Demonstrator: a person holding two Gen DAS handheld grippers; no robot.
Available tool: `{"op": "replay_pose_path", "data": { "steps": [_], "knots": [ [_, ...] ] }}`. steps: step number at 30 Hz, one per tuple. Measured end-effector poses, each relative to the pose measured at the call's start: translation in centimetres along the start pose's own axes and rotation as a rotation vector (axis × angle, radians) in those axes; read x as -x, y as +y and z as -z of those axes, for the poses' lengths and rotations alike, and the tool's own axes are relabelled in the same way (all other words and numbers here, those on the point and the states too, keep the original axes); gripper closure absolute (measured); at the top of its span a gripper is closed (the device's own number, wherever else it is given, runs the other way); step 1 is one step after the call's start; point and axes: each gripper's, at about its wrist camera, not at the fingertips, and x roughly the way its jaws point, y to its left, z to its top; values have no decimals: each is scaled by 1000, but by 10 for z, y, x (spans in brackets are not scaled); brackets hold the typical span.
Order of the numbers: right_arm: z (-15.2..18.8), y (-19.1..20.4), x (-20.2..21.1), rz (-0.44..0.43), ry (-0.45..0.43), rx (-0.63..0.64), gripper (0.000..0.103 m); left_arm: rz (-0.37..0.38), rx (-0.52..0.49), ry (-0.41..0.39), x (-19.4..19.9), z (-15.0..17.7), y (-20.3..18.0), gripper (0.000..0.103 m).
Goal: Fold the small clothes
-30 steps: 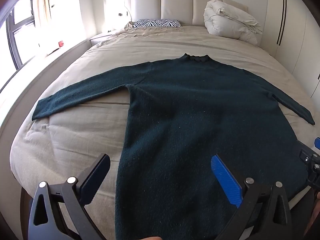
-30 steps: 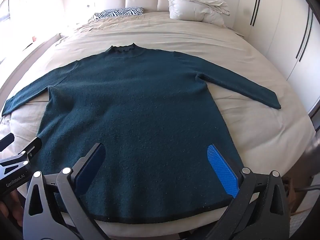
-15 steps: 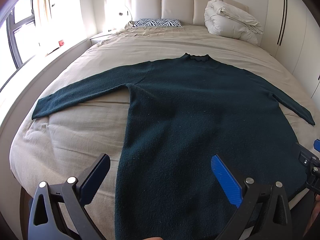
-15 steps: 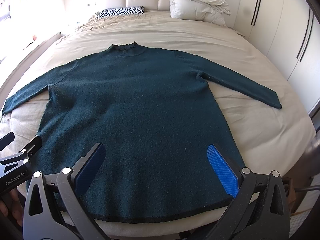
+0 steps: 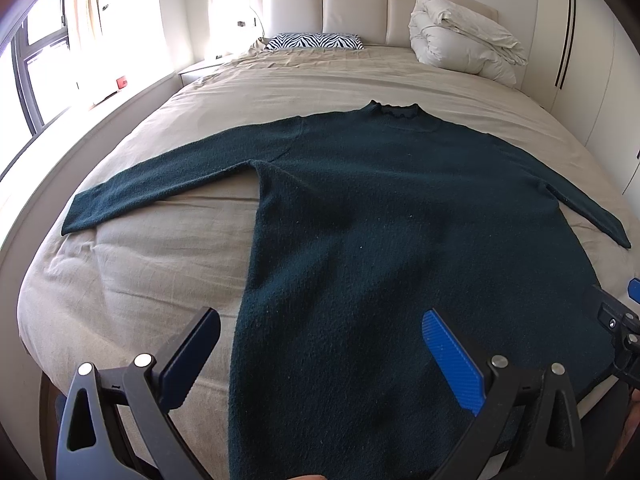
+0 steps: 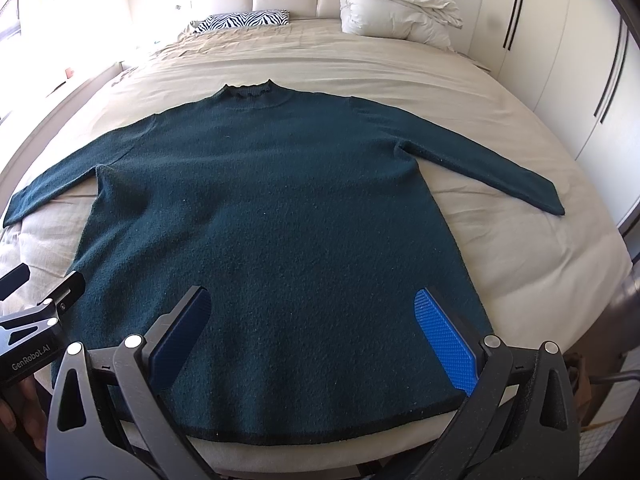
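Item 1, my left tongs (image 5: pixel 320 356): jaws spread wide, nothing between them, held above the near hem on the jumper's left side.

Item 2, my right tongs (image 6: pixel 312 328): likewise spread wide and empty, held over the hem a little right of its middle. The two tools sat side by side and apart, each showing at the edge of the other's view.

Item 3, dark green jumper (image 6: pixel 272 220): lay flat on the bed (image 6: pixel 540 272) directly ahead of both tongs, hem (image 6: pixel 320 432) nearest me at the mattress edge, collar (image 6: pixel 250 90) farthest. Its long axis ran straight away from me; sleeves spread outward to either side. The left sleeve (image 5: pixel 160 180) lay ahead-left of my left tongs, the right sleeve (image 6: pixel 488 168) ahead-right of my right tongs, so I judged each sleeve belonged to the tool on its own side. Neither had been folded.

Item 4, writing: "GenRobot.AI" read on the left tool's body in the right view. No label seen on the jumper.

Item 5, beyond: zebra pillow (image 5: pixel 316 41), rolled duvet (image 5: pixel 464 36).
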Motion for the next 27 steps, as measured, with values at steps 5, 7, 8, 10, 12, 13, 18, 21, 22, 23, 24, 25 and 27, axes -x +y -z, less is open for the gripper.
{"op": "replay_pose_path", "data": {
  "steps": [5,7,8,10,12,13,18,21,22,23,24,25,27],
  "knots": [
    [1,1,-1,1,2,3,0,0,0,0,0,0,0,0],
    [1,1,-1,0,3,3,0,0,0,0,0,0,0,0],
    [1,1,-1,1,2,4,0,1,1,0,0,1,0,0],
    [1,1,-1,1,2,4,0,2,2,0,0,1,0,0],
    [1,1,-2,1,3,3,0,3,3,1,1,1,-1,0],
    [1,1,-1,1,3,3,0,3,3,2,1,2,0,0],
    [1,1,-1,1,3,3,0,3,3,1,1,1,-1,0],
    [2,2,-2,1,5,1,0,3,4,2,1,1,0,0],
    [2,2,-2,1,5,0,0,3,4,3,1,1,0,0],
    [2,2,-3,1,7,0,0,4,4,3,1,1,-1,0],
    [2,2,-3,1,7,0,0,4,5,4,1,2,-1,0],
    [3,3,-4,1,8,0,0,4,5,4,1,1,-1,0],
    [3,2,-4,1,8,0,0,4,5,4,1,2,-1,0]
  ]
}}
